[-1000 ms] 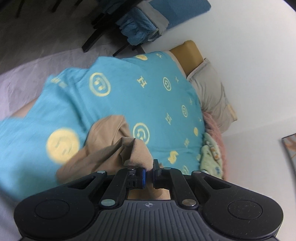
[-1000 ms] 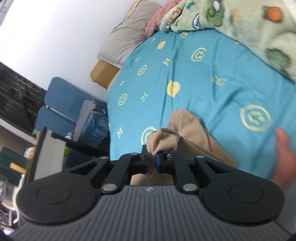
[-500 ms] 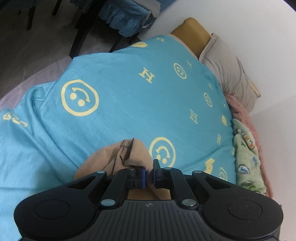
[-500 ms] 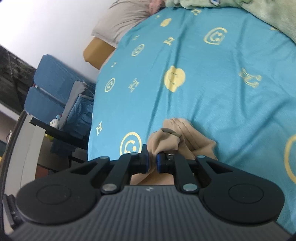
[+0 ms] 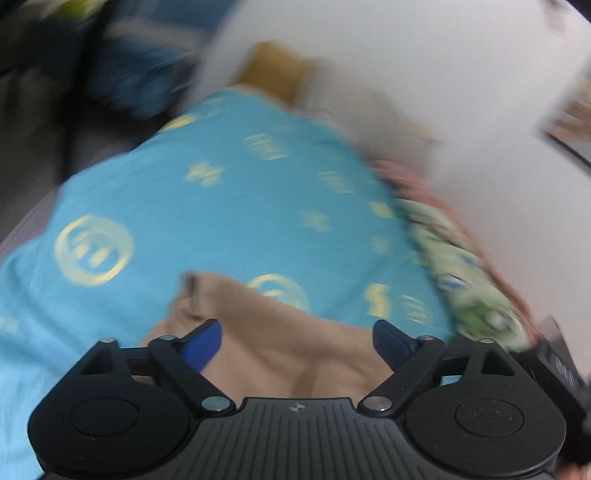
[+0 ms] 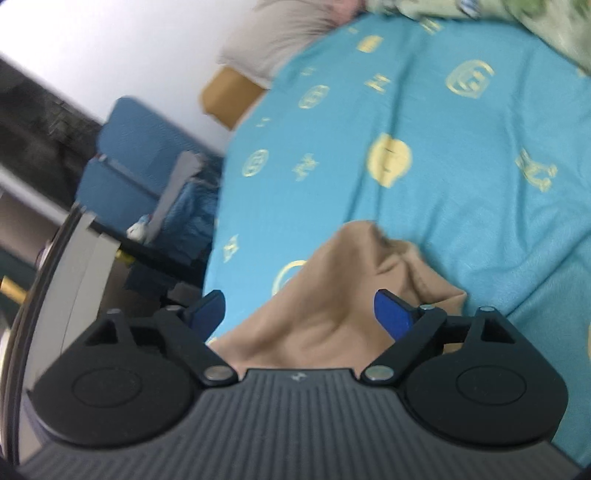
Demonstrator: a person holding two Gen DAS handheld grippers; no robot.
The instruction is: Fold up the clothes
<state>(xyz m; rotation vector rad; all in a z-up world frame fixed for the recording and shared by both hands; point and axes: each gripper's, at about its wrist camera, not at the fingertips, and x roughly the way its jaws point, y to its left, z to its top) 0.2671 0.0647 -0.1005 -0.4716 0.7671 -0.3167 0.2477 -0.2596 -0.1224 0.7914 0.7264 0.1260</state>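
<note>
A tan garment [image 5: 280,332] lies bunched on the blue bed sheet [image 5: 207,199] with yellow smiley prints. My left gripper [image 5: 295,341] is open, its blue pads spread wide just above the garment, holding nothing. In the right wrist view the same tan garment [image 6: 325,295] lies on the sheet [image 6: 424,147]. My right gripper [image 6: 299,314] is open too, fingers spread over the cloth, holding nothing. Both views are motion-blurred.
A grey pillow [image 6: 280,33] and a wooden headboard corner [image 6: 225,96] lie at the bed's far end. A green cartoon blanket [image 5: 461,266] runs along the wall side. Blue chairs with clothes [image 6: 140,170] stand beside the bed.
Both grippers were shut on the tan garment; both have now opened and let it go. The garment has dropped flatter onto the sheet. Both cameras are moving.
</note>
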